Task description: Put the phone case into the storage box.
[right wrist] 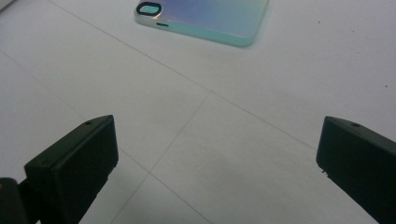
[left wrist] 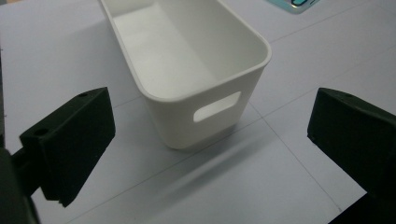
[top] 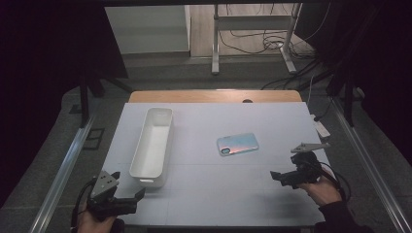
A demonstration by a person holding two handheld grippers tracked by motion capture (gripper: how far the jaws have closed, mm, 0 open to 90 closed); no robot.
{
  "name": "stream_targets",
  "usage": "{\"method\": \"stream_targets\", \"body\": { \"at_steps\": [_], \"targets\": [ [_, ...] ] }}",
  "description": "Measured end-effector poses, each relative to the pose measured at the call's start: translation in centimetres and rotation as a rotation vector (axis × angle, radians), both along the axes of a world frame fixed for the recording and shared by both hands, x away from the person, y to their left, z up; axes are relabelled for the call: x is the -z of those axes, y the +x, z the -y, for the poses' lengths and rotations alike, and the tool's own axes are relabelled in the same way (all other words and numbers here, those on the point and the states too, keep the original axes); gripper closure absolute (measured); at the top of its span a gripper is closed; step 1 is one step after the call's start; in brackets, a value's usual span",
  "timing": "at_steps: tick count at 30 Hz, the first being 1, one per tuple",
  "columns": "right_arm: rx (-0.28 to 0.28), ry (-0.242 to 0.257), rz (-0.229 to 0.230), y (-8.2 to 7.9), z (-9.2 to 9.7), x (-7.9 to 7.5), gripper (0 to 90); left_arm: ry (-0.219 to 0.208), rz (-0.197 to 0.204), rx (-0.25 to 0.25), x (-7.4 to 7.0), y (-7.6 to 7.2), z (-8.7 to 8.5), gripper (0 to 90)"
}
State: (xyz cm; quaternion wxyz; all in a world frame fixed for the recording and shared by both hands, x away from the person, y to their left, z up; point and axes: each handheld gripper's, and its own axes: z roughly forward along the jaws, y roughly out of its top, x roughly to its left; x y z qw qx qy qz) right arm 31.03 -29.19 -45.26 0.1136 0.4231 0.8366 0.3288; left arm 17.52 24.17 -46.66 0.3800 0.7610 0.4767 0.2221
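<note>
White tabletop (top: 218, 194), dark room around it. Bin (top: 152, 145) left of centre, empty, long axis running up-frame. Phone (top: 237, 144) right of centre, flat, camera side up. Left gripper (top: 127, 188) lower left, jaws spread, near bin's end. Right gripper (top: 282, 175) lower right, jaws spread, nothing held.

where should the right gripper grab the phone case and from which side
Probably from above, jaws across its two long edges near the middle. The phone case lies flat on the table, so only its thin rims offer purchase. The right gripper is open, nearer the person.
</note>
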Motion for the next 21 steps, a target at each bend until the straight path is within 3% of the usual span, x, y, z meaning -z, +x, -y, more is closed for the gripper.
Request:
{"method": "stream_targets", "body": {
  "at_steps": [21],
  "targets": [
    [-0.022, -0.013, 0.009, 2.4, -1.6, 0.5, 0.0, -0.001, -0.004, -0.001, 0.0, 0.0, 0.0, 1.5]
  ]
}}
